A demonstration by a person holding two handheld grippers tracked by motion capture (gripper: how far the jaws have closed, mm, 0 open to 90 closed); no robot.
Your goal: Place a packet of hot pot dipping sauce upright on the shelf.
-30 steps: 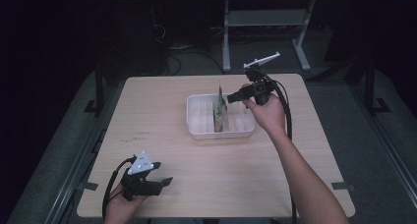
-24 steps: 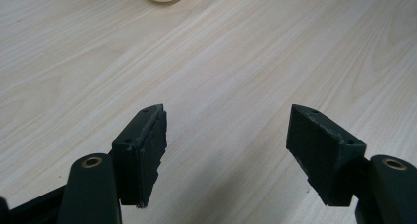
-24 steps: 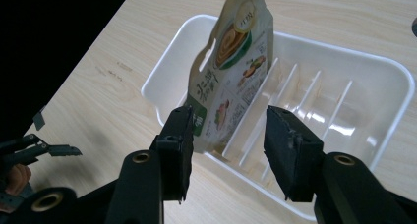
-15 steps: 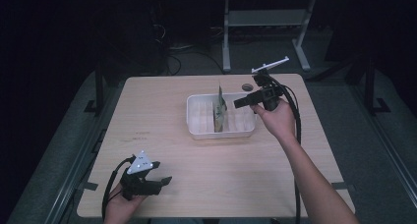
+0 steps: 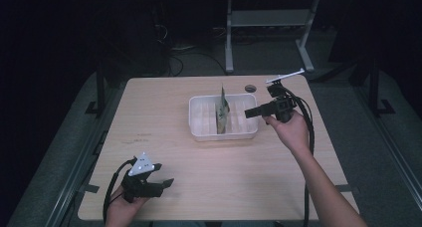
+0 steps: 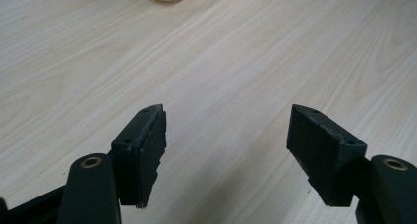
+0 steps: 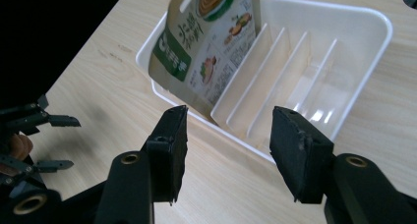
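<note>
Two grippers show in the high view: left gripper low at lower left on the table, jaws apart w/ nothing between; right gripper at centre right, tips just beside the white tray, where the food pouch stands upright. Left gripper view: jaws wide over bare wood, tray corner at top edge. Right gripper view: pouch's print and tray dividers up close, jaws just been opening, empty, clear of the pouch.
</note>
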